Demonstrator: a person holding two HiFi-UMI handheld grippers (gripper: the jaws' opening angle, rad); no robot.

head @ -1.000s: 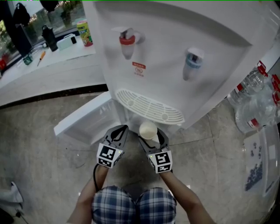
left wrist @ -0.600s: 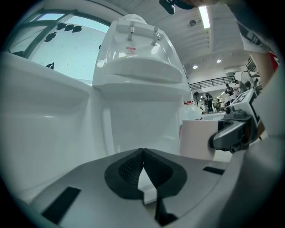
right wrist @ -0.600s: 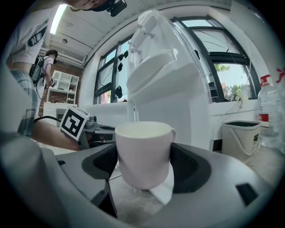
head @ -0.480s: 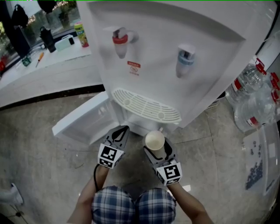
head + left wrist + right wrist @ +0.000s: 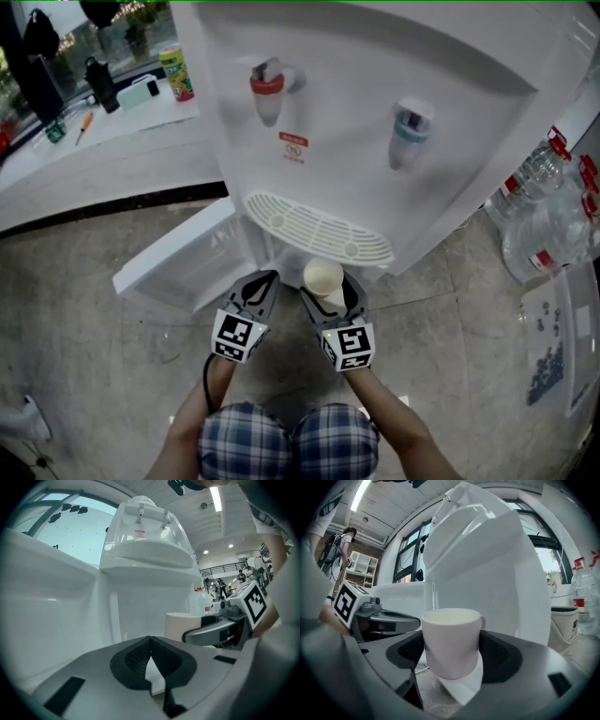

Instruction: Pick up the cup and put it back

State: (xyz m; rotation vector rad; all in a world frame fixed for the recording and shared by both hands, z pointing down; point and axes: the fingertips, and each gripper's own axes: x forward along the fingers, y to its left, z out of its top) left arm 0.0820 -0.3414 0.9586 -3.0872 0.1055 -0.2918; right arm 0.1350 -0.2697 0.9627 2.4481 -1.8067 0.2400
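A white cup (image 5: 322, 276) stands upright between the jaws of my right gripper (image 5: 328, 287), which is shut on its sides. It hangs just in front of the water dispenser (image 5: 375, 159), below the white drip tray (image 5: 319, 231). In the right gripper view the cup (image 5: 451, 641) fills the gap between both dark pads of the right gripper (image 5: 452, 654). My left gripper (image 5: 260, 284) hovers beside it on the left, its jaws shut with nothing in them. In the left gripper view the left gripper (image 5: 150, 641) points at the dispenser's lower part, and the cup (image 5: 180, 626) shows to its right.
The dispenser has a red tap (image 5: 269, 92) and a blue tap (image 5: 410, 131). Its lower cabinet door (image 5: 183, 261) hangs open to the left. Large water bottles (image 5: 548, 220) stand on the floor at the right. A counter (image 5: 94, 141) with small items runs along the left.
The right gripper drew the cup back toward the person and to the right, then brought it forward again under the drip tray. The left gripper has hardly moved.
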